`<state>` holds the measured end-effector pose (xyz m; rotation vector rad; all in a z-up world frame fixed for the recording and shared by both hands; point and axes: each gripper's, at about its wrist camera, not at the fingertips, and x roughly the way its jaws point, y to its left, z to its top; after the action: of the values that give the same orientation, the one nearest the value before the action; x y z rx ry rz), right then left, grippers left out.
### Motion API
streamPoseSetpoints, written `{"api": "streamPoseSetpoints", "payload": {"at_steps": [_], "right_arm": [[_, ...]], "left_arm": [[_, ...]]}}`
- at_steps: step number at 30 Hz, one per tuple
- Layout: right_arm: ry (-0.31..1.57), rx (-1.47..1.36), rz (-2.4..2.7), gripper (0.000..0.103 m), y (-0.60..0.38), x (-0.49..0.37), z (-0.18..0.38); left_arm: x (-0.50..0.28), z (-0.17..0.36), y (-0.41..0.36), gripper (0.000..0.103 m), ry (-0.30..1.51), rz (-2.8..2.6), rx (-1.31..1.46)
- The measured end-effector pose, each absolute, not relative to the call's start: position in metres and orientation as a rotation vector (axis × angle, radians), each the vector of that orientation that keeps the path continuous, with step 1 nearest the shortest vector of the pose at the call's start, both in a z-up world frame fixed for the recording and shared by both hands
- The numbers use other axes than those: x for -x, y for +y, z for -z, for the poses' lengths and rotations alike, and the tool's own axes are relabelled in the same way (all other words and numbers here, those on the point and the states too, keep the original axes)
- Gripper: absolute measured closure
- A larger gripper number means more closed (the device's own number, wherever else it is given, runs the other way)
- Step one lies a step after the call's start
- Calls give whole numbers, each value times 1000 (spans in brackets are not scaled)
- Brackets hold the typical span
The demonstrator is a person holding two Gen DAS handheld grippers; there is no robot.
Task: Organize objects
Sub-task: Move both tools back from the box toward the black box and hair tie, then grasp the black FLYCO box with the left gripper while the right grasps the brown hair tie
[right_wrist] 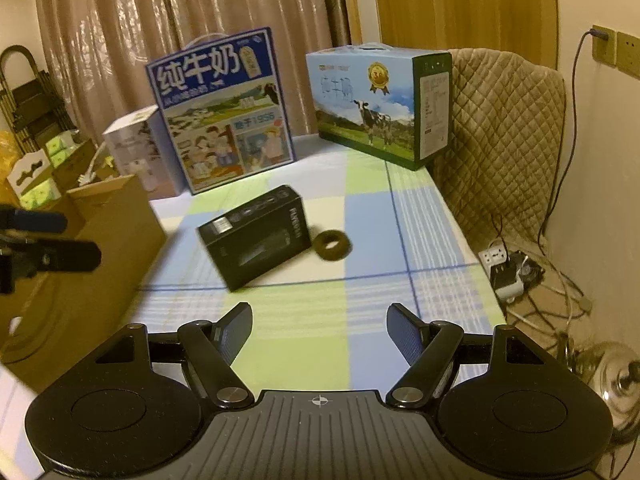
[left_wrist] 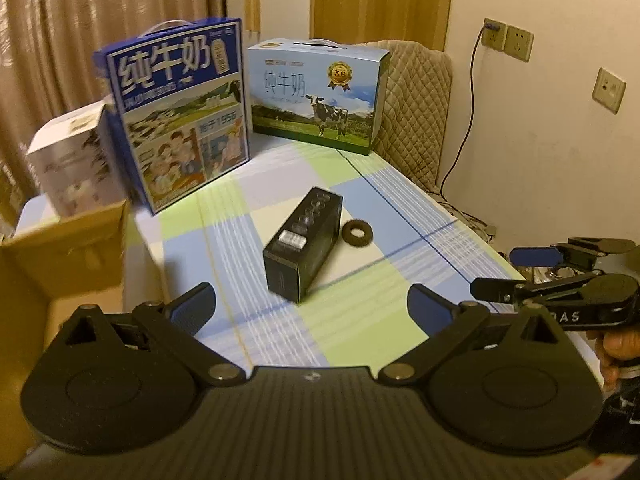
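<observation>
While both tongs hang spread and empty above the checked worktop (left_wrist: 360,320), left tongs (left_wrist: 312,308) face a black rectangular cardboard box (left_wrist: 304,240), its long axis running away toward the milk cartons, a dark rubber ring (left_wrist: 357,232) just right; right tongs (right_wrist: 320,332) likewise.

Left gripper (left_wrist: 312,304): both fingers are spread wide apart, with nothing between the blue pads (left_wrist: 198,308). It points forward and slightly downward.

Right gripper (right_wrist: 319,330): fingers likewise spread wide, nothing held between them. It sits level with the left unit and to its right (the two are well apart, not touching). In the left wrist view its fingers extend in from the right edge, spread one above the other.

A hand (left_wrist: 616,354) grips the right gripper's handle from below; only part of it is visible.
</observation>
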<state>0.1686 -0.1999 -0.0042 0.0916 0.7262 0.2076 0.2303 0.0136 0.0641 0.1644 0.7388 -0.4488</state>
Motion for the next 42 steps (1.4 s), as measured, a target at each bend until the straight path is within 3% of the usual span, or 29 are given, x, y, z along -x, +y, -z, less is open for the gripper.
{"api": "streamPoseSetpoints", "payload": {"at_steps": [12, 17, 25, 32, 42], "right_arm": [[715, -64, -257, 32, -198, -249, 53], [705, -31, -268, 32, -193, -272, 71], [704, -25, -244, 32, -200, -300, 88], [686, 8, -268, 33, -194, -312, 95], [678, 62, -282, 38, -174, -339, 110]], "left_arm": [[-321, -27, -23, 20, 811, 544, -279], [-349, -8, -28, 34, 855, 563, -292], [-380, 16, -43, 38, 896, 605, -338], [-397, 32, -56, 64, 937, 630, -370], [-394, 32, -35, 65, 968, 515, -259]]}}
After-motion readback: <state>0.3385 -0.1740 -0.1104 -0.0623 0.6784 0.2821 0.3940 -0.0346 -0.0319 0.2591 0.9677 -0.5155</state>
